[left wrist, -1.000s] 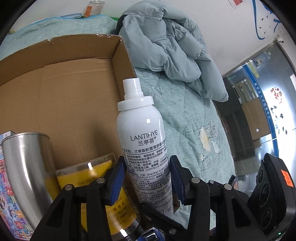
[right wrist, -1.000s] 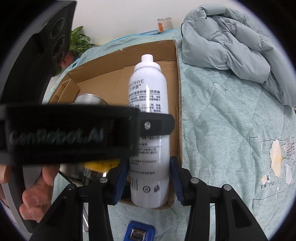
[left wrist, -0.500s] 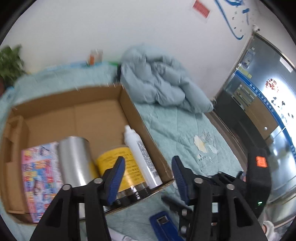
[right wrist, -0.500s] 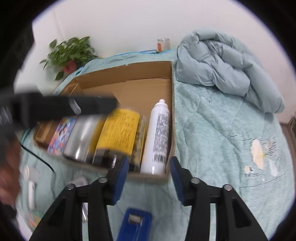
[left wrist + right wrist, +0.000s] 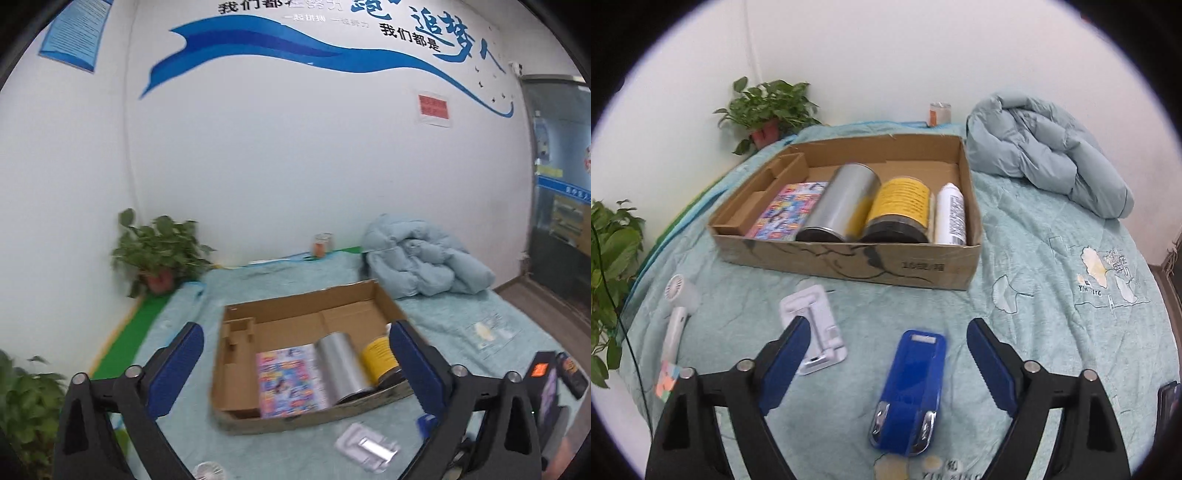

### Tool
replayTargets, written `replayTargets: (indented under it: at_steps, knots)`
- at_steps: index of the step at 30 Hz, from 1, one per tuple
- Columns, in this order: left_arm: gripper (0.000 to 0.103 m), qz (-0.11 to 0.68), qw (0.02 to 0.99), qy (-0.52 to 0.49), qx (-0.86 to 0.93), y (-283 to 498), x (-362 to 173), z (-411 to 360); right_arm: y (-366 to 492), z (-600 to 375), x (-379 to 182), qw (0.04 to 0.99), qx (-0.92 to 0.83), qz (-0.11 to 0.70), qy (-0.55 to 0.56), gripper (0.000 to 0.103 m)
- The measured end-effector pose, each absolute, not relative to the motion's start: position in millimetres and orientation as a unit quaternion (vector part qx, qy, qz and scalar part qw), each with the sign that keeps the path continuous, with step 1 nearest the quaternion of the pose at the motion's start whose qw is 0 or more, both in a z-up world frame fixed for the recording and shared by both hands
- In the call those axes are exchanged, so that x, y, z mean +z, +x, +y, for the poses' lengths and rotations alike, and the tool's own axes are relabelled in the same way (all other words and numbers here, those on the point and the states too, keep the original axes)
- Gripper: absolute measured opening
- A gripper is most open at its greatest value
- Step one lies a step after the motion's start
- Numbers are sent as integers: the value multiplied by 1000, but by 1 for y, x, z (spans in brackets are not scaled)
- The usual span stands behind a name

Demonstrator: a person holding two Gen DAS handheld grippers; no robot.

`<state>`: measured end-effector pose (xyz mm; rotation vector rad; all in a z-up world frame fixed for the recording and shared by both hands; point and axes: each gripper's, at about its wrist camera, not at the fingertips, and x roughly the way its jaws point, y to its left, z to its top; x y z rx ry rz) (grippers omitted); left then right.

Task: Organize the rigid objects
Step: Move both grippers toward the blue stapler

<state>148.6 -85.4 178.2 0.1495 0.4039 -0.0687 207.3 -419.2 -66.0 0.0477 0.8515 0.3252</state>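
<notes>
A cardboard box (image 5: 923, 271) lies on the teal bedspread, also in the left wrist view (image 5: 236, 373). It holds a colourful booklet (image 5: 786, 210), a silver can (image 5: 838, 206), a yellow-labelled can (image 5: 899, 210) and a white spray bottle (image 5: 950, 214), all lying down. My right gripper (image 5: 886, 339) is open and empty above a blue stapler (image 5: 910, 387). A white packaged item (image 5: 814, 328) and a white hand fan (image 5: 679, 306) lie left of it. My left gripper (image 5: 295, 347) is open and empty, held high and back from the box.
A folded grey-blue quilt (image 5: 1045, 147) lies at the back right. Potted plants (image 5: 768, 107) stand at the left edge by the wall. A small jar (image 5: 939, 112) stands at the far edge. A black device (image 5: 546, 384) is at the right.
Both grippers let go of the white spray bottle, which now lies in the box at the right end. Both pulled back and up and opened wider.
</notes>
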Motion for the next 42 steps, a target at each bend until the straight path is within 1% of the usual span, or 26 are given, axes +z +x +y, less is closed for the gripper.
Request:
replayTargets:
  at_steps: [1, 2, 3, 5, 6, 7, 8, 9, 10, 11, 17, 24, 26, 28, 29, 30, 31, 32, 33, 34, 35, 36, 37, 38, 39, 42]
  knots:
    - [54, 203, 976, 74, -34, 135, 177, -78, 199, -416, -63, 902, 149, 404, 10, 37]
    - [13, 223, 971, 73, -45, 125, 172, -71, 194, -413, -62, 904, 142, 403, 1, 13]
    - [4, 238, 967, 71, -52, 118, 165, -65, 187, -412, -61, 906, 139, 399, 1, 11]
    - [5, 242, 968, 47, -46, 95, 147, -50, 169, -405, -55, 921, 104, 373, -31, 11]
    - [18, 241, 969, 33, -39, 83, 136, -43, 157, -399, -51, 932, 90, 346, -52, 13]
    - [35, 244, 969, 27, -30, 76, 128, -39, 149, -396, -48, 937, 97, 332, -51, 20]
    - [90, 249, 968, 20, -16, 67, 113, -36, 144, -395, -47, 937, 113, 327, -38, 56]
    - [99, 248, 969, 11, -3, 59, 102, -32, 140, -395, -48, 936, 125, 328, -23, 101]
    - [102, 231, 973, -6, 5, 46, 88, -26, 134, -396, -50, 935, 138, 327, 3, 101]
    - [102, 235, 972, -10, 3, 43, 76, -25, 132, -395, -53, 932, 140, 335, 11, 102]
    - [102, 299, 954, -12, -15, 35, 13, -33, 118, -385, -69, 923, 145, 356, 23, 102]
    - [102, 337, 939, -62, -38, 46, -19, -25, 106, -375, -77, 922, 140, 361, 1, 102]
    - [99, 339, 937, -66, -46, 50, -22, -23, 106, -373, -78, 922, 142, 359, -6, 102]
    - [86, 346, 934, -72, -58, 57, -23, -21, 108, -372, -79, 921, 147, 360, -3, 102]
    - [69, 351, 931, -77, -67, 60, -24, -19, 109, -372, -79, 920, 150, 362, -1, 102]
    - [48, 356, 927, -82, -79, 63, -25, -19, 111, -372, -80, 920, 151, 362, 0, 99]
    - [39, 361, 925, -82, -86, 66, -24, -18, 111, -372, -80, 921, 149, 359, 1, 91]
    - [30, 364, 924, -76, -88, 68, -26, -19, 113, -372, -81, 923, 140, 359, -2, 58]
    - [30, 361, 927, -67, -83, 69, -28, -19, 115, -371, -82, 922, 131, 364, -4, 38]
    - [33, 353, 930, -63, -78, 69, -27, -19, 117, -373, -84, 921, 141, 363, 9, 38]
    - [49, 346, 933, -65, -75, 69, -27, -17, 117, -375, -85, 920, 156, 360, 21, 38]
    - [87, 344, 934, -70, -67, 69, -26, -13, 117, -375, -86, 918, 175, 355, 31, 50]
    - [102, 344, 934, -83, -50, 70, -28, -6, 115, -373, -87, 918, 185, 349, 31, 65]
    - [102, 340, 934, -98, -45, 69, -27, 2, 114, -371, -88, 917, 197, 345, 32, 99]
    - [102, 345, 931, -113, -46, 69, -28, 10, 110, -366, -89, 913, 226, 339, 32, 102]
    - [102, 381, 911, -148, -53, 75, -40, 35, 104, -346, -94, 890, 293, 349, 25, 102]
